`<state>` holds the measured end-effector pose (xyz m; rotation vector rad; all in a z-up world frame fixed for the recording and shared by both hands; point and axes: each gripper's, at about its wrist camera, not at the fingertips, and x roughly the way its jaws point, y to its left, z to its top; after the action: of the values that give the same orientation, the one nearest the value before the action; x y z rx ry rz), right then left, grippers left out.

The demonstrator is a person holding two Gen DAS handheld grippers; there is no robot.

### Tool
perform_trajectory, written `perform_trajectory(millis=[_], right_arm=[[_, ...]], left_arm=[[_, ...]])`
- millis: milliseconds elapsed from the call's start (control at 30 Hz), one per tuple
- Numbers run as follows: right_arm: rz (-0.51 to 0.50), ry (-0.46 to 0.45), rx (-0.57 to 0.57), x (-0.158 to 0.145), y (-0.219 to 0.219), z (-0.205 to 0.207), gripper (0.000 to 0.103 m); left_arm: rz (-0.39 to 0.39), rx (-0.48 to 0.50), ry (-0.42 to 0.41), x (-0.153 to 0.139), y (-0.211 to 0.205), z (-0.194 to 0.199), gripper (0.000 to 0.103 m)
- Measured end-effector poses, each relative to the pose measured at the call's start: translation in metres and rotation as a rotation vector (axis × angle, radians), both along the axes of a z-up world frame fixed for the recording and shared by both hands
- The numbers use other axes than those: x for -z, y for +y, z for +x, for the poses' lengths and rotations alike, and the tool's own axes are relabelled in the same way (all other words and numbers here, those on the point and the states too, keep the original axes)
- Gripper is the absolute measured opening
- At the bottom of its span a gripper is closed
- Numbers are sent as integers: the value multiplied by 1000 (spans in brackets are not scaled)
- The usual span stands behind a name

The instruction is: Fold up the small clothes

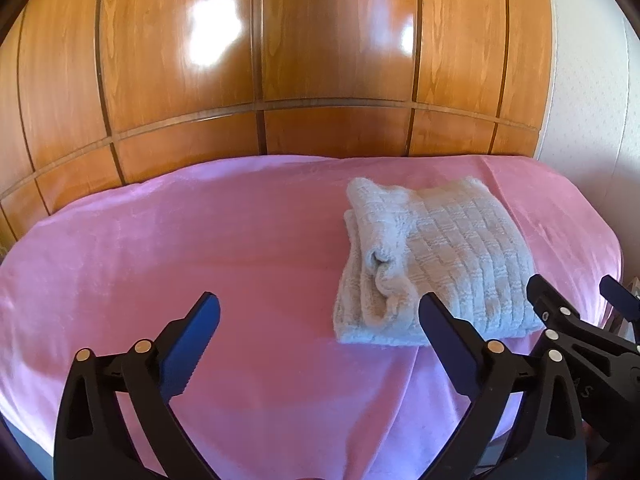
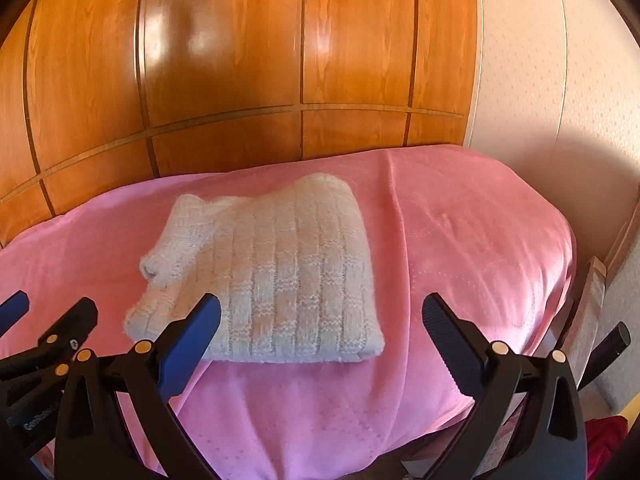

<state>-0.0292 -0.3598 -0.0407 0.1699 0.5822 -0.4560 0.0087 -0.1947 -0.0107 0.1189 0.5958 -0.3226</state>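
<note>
A small white knitted sweater (image 1: 436,260) lies folded into a neat rectangle on the pink blanket (image 1: 200,240). It also shows in the right wrist view (image 2: 272,276), with a rolled sleeve at its left edge. My left gripper (image 1: 320,320) is open and empty, hovering just in front of the sweater's near left corner. My right gripper (image 2: 320,320) is open and empty, above the sweater's near right corner. The right gripper also shows at the right edge of the left wrist view (image 1: 576,292), and the left gripper at the left edge of the right wrist view (image 2: 52,316).
A glossy wooden panelled wardrobe (image 1: 260,60) stands right behind the bed. A pale textured wall (image 2: 540,100) rises at the right. The bed's right edge (image 2: 568,264) drops to a narrow gap. Something red (image 2: 604,436) lies low at the right.
</note>
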Motion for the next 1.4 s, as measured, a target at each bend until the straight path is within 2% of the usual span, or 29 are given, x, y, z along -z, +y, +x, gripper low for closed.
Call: perform_trajectory(millis=[1400], right_arm=[[18, 25, 10, 4, 3, -2, 101]], left_arm=[[2, 24, 3, 0, 2, -3, 99]])
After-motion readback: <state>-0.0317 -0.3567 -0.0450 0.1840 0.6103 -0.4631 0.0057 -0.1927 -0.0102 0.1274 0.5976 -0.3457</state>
